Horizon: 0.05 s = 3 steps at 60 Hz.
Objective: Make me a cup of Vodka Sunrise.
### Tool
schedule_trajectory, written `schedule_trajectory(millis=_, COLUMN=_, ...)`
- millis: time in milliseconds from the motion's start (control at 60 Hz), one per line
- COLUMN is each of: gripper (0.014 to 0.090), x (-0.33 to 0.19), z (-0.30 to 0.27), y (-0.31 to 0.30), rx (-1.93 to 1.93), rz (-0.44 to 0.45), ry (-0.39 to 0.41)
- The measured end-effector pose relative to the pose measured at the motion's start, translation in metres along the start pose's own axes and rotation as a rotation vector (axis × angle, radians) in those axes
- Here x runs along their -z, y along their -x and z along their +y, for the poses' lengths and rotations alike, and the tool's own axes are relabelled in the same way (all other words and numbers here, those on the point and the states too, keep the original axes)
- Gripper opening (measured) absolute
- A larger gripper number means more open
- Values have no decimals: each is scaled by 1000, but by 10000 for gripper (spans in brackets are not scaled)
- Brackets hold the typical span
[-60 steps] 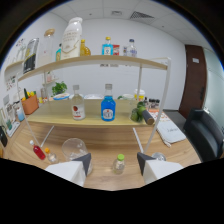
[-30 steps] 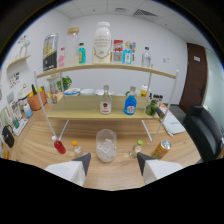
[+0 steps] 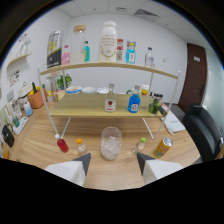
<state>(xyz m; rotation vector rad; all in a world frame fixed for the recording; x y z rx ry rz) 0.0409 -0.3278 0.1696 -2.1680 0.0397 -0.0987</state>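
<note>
So, lined up on the glass, nothing poured yet.

I've got the gripper (image 3: 111,165) hanging empty, jaws apart, with the ice-filled glass (image 3: 111,143) sitting just ahead between the fingers at 12 o'clock. The vodka bottle (image 3: 110,98) is beyond it on the lower shelf (image 3: 85,107), blue bottle (image 3: 133,100) at its 3 o'clock. My guess: next I reach over the glass and grab the vodka by its body.
</note>
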Motion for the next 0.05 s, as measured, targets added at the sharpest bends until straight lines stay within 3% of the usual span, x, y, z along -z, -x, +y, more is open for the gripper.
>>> schedule_trajectory(millis=50, gripper=859, x=0, z=-1, y=2, rx=-2, rz=-3, ry=-2)
